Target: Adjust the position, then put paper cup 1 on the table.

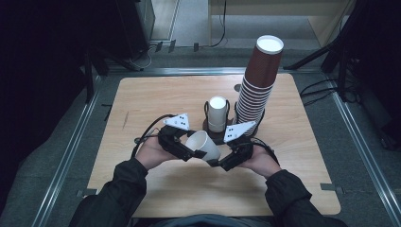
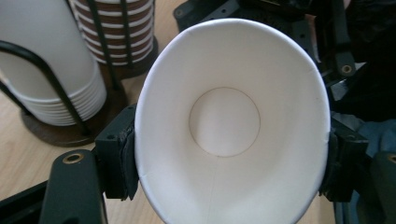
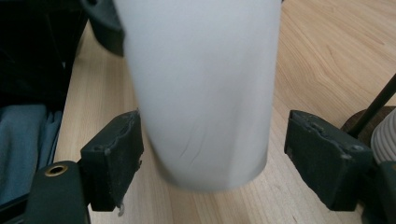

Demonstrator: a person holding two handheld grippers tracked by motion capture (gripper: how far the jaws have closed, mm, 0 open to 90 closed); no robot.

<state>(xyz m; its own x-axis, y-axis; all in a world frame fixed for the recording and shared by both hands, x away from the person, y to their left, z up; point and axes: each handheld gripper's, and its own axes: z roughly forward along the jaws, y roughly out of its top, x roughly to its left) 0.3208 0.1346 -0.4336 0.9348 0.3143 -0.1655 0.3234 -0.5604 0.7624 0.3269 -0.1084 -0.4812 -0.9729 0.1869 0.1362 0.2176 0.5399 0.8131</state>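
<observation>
A single white paper cup (image 1: 202, 144) lies tilted on its side above the front middle of the wooden table (image 1: 142, 104), held between both hands. My left gripper (image 1: 191, 152) is shut on it near the rim. In the left gripper view the cup (image 2: 233, 121) faces me mouth-first, its rim squeezed into an oval by my left gripper (image 2: 231, 158). My right gripper (image 1: 222, 161) is at the cup's base end. In the right gripper view the cup's body (image 3: 201, 93) hangs between the spread jaws of my right gripper (image 3: 210, 163), with a gap on the right side.
Behind the hands stands a black wire holder with a stack of white cups (image 1: 217, 113) and, to its right, a tall leaning stack of brown cups (image 1: 257, 85). Both stacks appear close by in the left gripper view, white (image 2: 46, 70) and brown (image 2: 121, 32).
</observation>
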